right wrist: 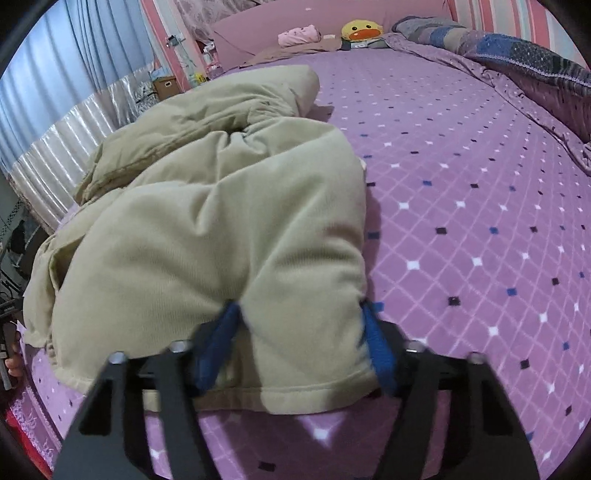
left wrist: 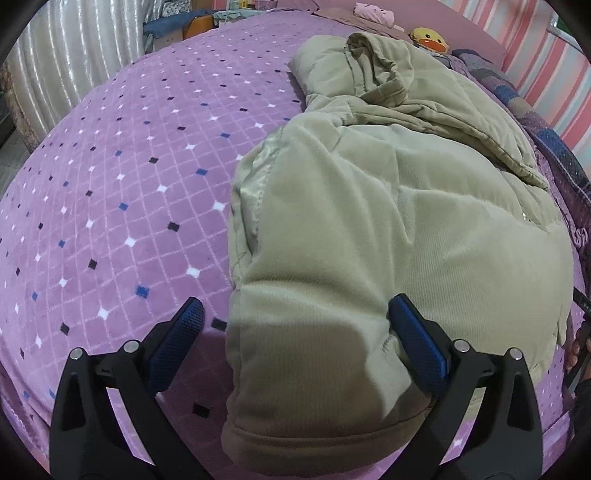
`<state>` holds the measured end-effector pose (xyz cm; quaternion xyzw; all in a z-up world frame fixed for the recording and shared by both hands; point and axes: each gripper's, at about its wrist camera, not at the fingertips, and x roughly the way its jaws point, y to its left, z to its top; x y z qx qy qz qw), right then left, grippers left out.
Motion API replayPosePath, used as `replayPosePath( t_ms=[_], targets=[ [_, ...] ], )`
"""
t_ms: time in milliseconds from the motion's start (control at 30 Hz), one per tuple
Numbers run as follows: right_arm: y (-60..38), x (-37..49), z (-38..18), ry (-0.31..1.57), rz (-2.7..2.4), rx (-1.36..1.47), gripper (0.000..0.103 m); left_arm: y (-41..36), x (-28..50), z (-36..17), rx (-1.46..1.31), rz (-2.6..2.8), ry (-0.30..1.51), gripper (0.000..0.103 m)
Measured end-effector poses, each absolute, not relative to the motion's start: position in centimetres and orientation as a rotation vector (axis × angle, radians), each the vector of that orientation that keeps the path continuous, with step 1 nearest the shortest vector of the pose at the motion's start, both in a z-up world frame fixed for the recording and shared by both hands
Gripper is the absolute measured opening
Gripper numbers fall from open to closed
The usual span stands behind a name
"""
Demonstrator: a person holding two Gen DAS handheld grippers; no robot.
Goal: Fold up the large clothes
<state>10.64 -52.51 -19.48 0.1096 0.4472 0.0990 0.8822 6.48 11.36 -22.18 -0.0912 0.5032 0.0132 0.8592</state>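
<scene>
A bulky beige padded jacket lies crumpled on the purple diamond-patterned bed cover, its hem toward me. My left gripper stands open over the hem's left corner: the left pad hangs over bare cover and the right pad rests against the fabric. In the right wrist view the jacket fills the left half. There my right gripper has both blue pads pressed into the hem's right corner, and the cloth puckers between them. The hood end lies far from me.
A yellow duck plush and a folded pink cloth sit at the bed's head. A patterned quilt lies along the right side. Curtains and a cardboard box stand beyond the left edge. A person's hand shows at the frame's left edge.
</scene>
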Motion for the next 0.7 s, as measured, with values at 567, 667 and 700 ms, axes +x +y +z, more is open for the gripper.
replayPosePath(
  t_ms=[567, 667, 700],
  targets=[
    [-51.6, 4.5, -16.0, 0.866, 0.211, 0.192, 0.021, 11.9, 7.8, -21.8, -0.199, -0.027, 1.093, 0.090],
    [-51.9, 4.9, -16.0, 0.869, 0.200, 0.207, 0.034, 11.6, 7.8, -21.9, -0.210, -0.071, 1.102, 0.071],
    [-52.2, 4.9, -16.0, 0.872, 0.202, 0.219, 0.037, 11.5, 7.6, -21.9, -0.196, -0.073, 1.100, 0.070]
  ],
)
